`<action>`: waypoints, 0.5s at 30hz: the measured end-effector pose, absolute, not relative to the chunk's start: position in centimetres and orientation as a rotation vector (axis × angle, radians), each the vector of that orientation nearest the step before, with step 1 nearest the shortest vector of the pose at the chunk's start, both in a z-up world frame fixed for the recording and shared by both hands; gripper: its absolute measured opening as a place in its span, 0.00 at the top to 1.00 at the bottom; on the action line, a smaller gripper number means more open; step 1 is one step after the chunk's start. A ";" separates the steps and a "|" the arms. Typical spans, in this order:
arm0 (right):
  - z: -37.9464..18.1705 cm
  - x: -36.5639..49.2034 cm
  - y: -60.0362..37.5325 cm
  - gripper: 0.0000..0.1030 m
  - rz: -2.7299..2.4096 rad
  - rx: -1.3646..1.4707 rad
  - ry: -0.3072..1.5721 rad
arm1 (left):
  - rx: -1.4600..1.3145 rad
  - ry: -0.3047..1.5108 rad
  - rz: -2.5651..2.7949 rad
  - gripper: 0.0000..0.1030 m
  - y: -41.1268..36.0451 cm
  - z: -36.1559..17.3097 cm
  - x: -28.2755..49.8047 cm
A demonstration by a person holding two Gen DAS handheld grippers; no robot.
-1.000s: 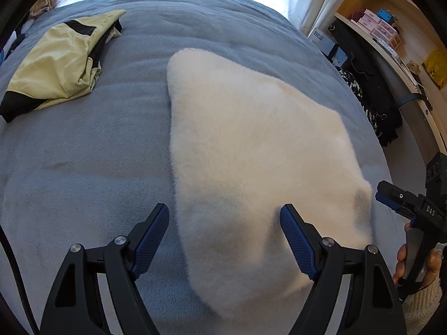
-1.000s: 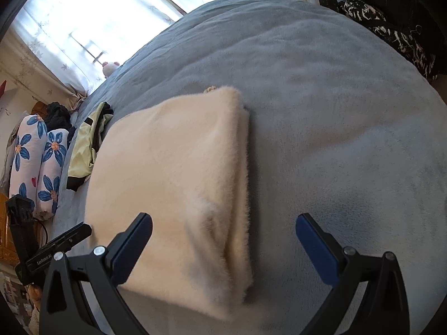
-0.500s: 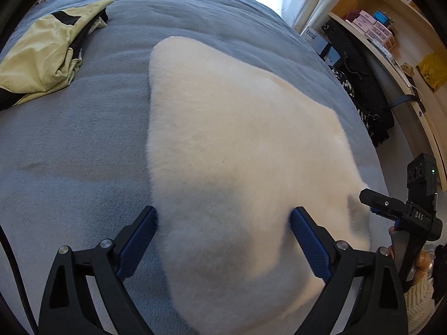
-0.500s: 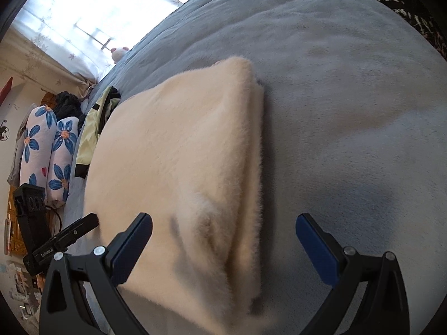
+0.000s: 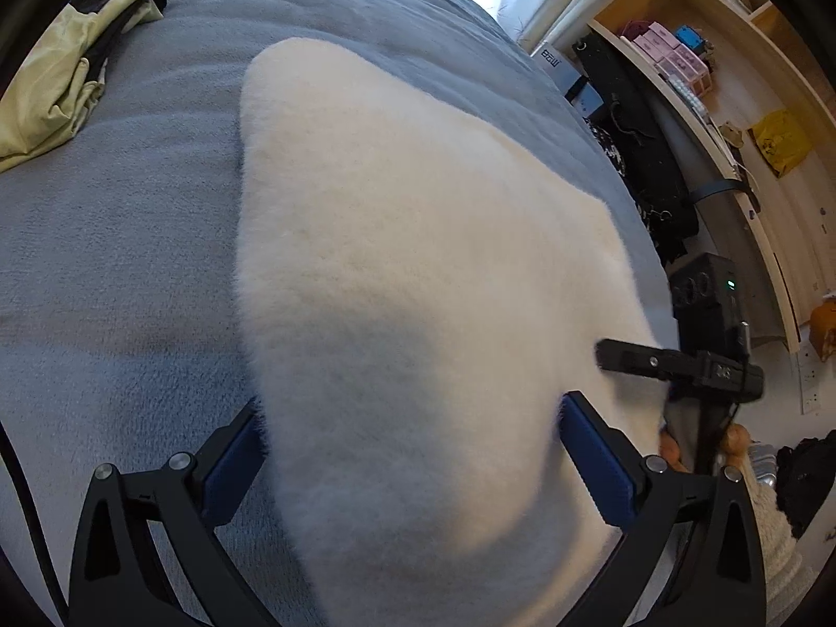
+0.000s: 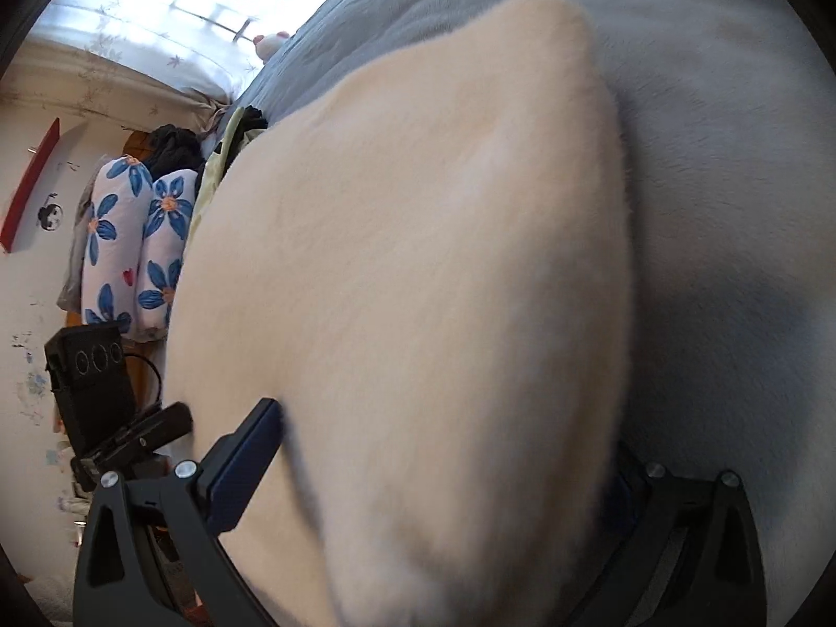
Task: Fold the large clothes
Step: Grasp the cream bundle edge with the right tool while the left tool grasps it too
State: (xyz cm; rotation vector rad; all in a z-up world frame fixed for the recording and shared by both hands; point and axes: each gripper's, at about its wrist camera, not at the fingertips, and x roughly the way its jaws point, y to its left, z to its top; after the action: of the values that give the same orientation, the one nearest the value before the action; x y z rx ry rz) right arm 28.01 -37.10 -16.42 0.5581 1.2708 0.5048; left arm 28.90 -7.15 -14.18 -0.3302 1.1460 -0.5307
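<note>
Left gripper (image 5: 413,449) and right gripper (image 6: 444,470), both low, jaws spread wide, side by side.

Cream fleece (image 5: 418,287) on a grey-blue bed (image 5: 115,261); yellow-green garment (image 5: 57,83), seemingly black-trimmed; white pillows (image 6: 130,251) with blue flowers.

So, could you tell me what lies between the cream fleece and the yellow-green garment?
Only bare grey-blue blanket, seen in the left wrist view, separates the cream fleece from the yellow-green garment.
</note>
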 end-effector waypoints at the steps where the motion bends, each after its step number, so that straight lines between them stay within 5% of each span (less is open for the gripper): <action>1: -16.6 28.2 -37.2 0.00 0.513 0.568 1.269 | -0.336 1.148 -0.541 0.00 -7.3 -14.3 29.0; 15: -16.4 27.8 -36.5 0.00 0.500 0.517 1.255 | -0.460 1.210 -0.624 0.00 -8.0 -16.8 30.3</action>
State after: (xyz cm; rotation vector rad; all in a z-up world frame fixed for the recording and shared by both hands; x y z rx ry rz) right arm 27.80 -36.53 -16.44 0.5170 1.2553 0.5002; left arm 30.28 -8.00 -16.82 -0.4603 1.2096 -0.6242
